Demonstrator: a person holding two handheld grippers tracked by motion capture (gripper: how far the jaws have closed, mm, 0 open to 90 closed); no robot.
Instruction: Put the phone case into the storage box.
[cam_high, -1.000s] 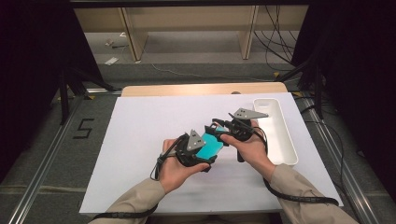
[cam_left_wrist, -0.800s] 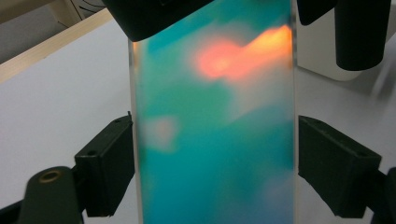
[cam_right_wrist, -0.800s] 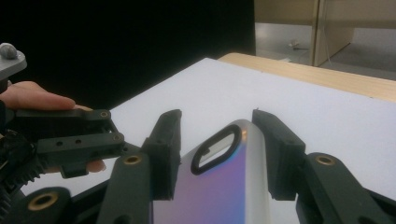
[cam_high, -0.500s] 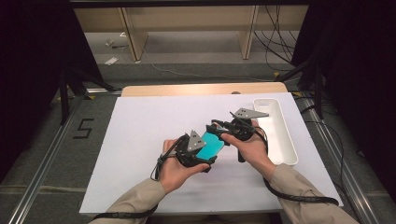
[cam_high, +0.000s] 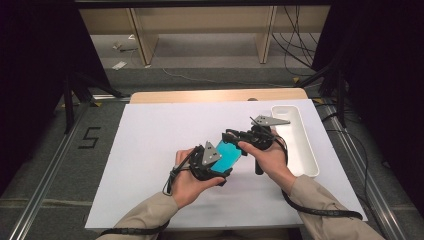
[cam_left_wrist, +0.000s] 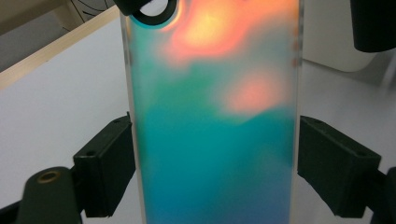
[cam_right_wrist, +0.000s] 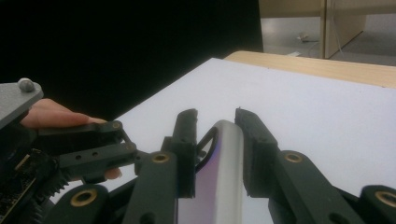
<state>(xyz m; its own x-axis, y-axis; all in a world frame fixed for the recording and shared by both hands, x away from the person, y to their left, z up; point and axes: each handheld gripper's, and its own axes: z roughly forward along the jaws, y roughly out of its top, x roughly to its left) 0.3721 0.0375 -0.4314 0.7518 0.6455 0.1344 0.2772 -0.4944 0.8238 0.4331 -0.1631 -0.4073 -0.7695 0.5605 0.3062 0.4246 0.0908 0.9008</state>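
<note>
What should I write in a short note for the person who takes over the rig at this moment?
Left gripper: jaws across the width of the teal phone case, touching both long edges, above the white table.
Right gripper: jaws on the front and back of the case's far end, near its camera hole.
White tray lies at the right.
Done: case lifted, held by both grippers.
Left: where it goes next, I cannot tell.

Glossy iridescent plastic phone case (cam_left_wrist: 212, 130), matt white table cover (cam_high: 160, 125)

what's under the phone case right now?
The phone case is held above the white table sheet by both hand-held grippers; the patch of sheet directly beneath is hidden by case and hands.
</note>
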